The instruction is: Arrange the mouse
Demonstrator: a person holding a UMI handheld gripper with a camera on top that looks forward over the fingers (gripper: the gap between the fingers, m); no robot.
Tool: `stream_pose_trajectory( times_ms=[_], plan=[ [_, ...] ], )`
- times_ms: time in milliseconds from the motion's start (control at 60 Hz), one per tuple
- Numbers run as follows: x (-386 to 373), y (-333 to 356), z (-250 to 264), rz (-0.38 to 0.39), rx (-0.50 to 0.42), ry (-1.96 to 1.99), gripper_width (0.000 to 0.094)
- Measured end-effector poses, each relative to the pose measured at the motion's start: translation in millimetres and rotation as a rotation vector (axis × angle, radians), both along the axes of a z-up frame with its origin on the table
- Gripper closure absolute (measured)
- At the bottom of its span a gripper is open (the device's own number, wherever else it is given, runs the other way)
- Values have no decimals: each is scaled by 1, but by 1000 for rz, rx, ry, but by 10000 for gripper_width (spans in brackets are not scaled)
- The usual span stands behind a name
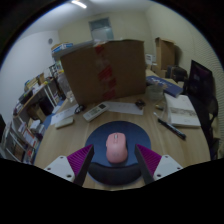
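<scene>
The gripper was spread wide, its purple pads apart. Between the fingers, untouched, a pink mouse lay on a round dark mouse mat on the wooden desk. Beyond stood a large cardboard box.

The gripper shows as two dark, nearly black fingers, each a broad angular slab that narrows toward its tip, with flat faces and hard straight edges. On the inner face of each finger sits a coloured pad, a bright purple leaning to magenta, cut as a slanted wedge whose colour stands out sharply against the dark body around it. The two fingers mirror each other in shape and colour; any cables, screws or markings on them are too small to make out, and the person's hand is hidden.
</scene>
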State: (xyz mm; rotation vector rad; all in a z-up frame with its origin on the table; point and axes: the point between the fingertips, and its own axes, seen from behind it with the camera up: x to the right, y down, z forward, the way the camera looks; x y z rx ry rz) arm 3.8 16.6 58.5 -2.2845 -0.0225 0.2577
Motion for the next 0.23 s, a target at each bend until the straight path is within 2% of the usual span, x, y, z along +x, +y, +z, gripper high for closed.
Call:
stream_pose_trajectory(
  times_ms=[117,233],
  plan=[
    [24,-60,44,-35,23,36,101],
    [63,-125,66,-87,23,19,102]
  ],
)
